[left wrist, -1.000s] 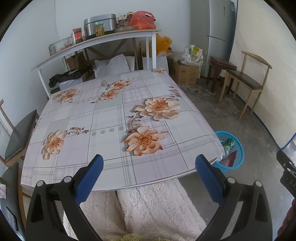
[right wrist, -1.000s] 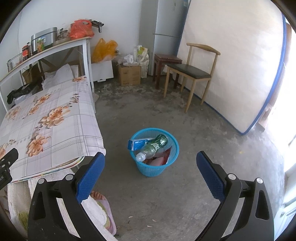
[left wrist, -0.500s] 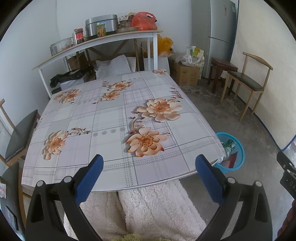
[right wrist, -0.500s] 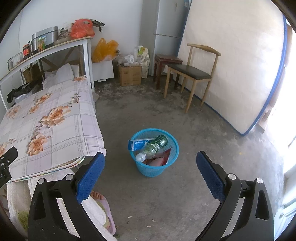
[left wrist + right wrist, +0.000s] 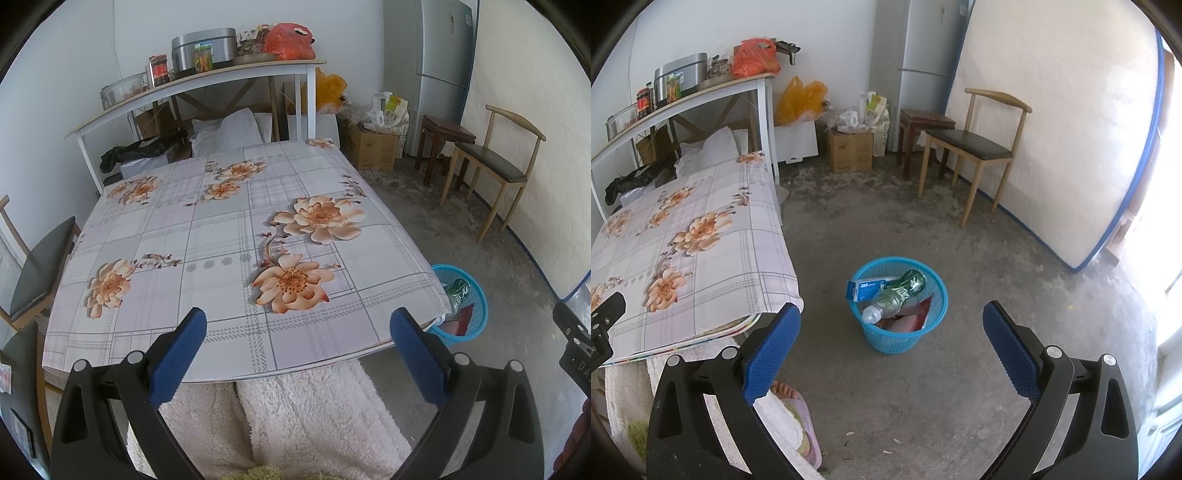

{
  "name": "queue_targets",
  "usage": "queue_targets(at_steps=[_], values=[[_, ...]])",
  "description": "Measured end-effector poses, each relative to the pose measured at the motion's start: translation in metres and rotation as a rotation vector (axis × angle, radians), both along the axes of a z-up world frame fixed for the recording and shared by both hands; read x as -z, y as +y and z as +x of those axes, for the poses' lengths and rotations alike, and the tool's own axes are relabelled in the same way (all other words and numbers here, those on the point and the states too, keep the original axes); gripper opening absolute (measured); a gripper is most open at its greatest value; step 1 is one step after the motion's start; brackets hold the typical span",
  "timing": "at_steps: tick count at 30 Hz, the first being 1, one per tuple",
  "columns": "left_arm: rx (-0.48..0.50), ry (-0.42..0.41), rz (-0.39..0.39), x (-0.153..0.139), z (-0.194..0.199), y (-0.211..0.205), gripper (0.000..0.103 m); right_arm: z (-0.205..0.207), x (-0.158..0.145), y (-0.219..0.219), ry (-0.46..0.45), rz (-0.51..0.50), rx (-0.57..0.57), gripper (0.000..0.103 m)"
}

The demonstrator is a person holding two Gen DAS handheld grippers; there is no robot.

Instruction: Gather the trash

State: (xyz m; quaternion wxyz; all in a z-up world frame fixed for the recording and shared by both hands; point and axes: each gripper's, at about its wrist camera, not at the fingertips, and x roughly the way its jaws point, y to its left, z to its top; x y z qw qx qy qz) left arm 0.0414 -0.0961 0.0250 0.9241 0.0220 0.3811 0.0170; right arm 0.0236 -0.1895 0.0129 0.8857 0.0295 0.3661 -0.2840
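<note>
The round blue plastic mesh basket stands on the concrete floor just beside the counter corner and already holds a clear plastic bottle, a blue-and-white carton and red wrappers. The flower-patterned counter appears bare; collection seems largely complete. Left gripper and right gripper: jaws apart, holding nothing.

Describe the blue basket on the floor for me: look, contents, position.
The basket is a round, light blue plastic bin with lattice walls, standing upright on the concrete floor, just off the table's corner. It holds a clear bottle with a green label, lying tilted with its white cap toward the near rim, a blue-and-white box against the rim, and red and pink wrappers beneath. Neither tool touches it.
</note>
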Motion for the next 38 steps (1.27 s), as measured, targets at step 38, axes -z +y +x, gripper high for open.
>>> queue_targets(at_steps=[38], values=[[0.003, 0.023, -0.009, 0.0071, -0.0012, -0.0002, 0.097, 0.0016, -0.001, -0.0038, 0.001, -0.004, -0.007, 0.095]])
